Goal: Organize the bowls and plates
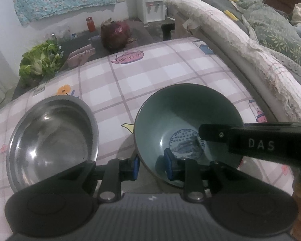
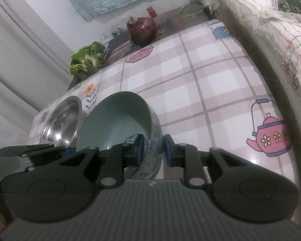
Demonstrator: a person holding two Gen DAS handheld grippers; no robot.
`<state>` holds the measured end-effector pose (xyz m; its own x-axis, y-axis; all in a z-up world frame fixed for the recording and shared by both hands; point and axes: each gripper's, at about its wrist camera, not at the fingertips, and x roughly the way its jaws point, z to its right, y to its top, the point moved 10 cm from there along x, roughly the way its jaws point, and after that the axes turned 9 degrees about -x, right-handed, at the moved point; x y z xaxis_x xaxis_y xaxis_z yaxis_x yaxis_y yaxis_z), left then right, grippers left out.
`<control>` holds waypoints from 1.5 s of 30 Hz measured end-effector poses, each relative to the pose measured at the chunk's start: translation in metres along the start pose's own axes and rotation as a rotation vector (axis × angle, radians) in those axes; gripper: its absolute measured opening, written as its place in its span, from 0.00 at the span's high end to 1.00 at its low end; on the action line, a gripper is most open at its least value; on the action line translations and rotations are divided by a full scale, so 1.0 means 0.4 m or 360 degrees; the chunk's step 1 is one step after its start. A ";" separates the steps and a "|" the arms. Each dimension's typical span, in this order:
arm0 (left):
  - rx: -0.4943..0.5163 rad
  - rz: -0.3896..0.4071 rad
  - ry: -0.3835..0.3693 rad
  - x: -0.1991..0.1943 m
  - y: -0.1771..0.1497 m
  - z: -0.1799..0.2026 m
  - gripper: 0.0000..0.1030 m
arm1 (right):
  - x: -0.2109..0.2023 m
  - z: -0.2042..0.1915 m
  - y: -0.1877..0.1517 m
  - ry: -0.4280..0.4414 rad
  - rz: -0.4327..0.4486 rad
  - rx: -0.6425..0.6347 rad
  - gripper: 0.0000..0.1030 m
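Observation:
A green ceramic bowl (image 1: 182, 120) with a blue pattern stands on the checked tablecloth; it also shows in the right wrist view (image 2: 118, 120). A steel bowl (image 1: 52, 138) sits to its left, also seen in the right wrist view (image 2: 63, 120). My left gripper (image 1: 151, 165) straddles the green bowl's near-left rim, one pad inside and one outside, jaws apart. My right gripper (image 2: 153, 150) straddles the bowl's right rim, pads close on the wall with a small gap showing. The right gripper's finger (image 1: 250, 140) crosses the left wrist view.
The table (image 1: 150, 76) has a pink checked cloth with teapot prints. A sofa with a cream throw (image 1: 240, 40) runs along its right side. Beyond the far edge lie a leafy green vegetable (image 1: 40, 62), a red cabbage (image 1: 115, 33) and a red jar (image 1: 90, 24).

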<state>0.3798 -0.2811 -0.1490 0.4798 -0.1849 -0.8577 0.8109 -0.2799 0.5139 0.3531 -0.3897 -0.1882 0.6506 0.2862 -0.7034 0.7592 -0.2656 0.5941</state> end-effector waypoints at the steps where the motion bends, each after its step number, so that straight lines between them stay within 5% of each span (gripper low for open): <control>1: -0.0001 0.0005 0.0001 -0.004 0.001 0.000 0.74 | -0.003 -0.002 0.003 0.0001 0.0003 -0.0002 0.80; 31: -0.0066 0.0126 0.0001 -0.118 0.030 -0.046 0.74 | -0.071 -0.089 0.050 0.0001 0.0057 -0.0085 0.80; 45: -0.0200 0.0219 0.0102 -0.196 0.061 -0.230 0.74 | -0.031 -0.280 0.108 0.0081 0.0046 -0.0228 0.80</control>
<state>0.3929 -0.1867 -0.0708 0.6061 -0.1516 -0.7808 0.7697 -0.1353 0.6238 0.3799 -0.3014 -0.1100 0.6696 0.3275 -0.6666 0.7323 -0.1417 0.6660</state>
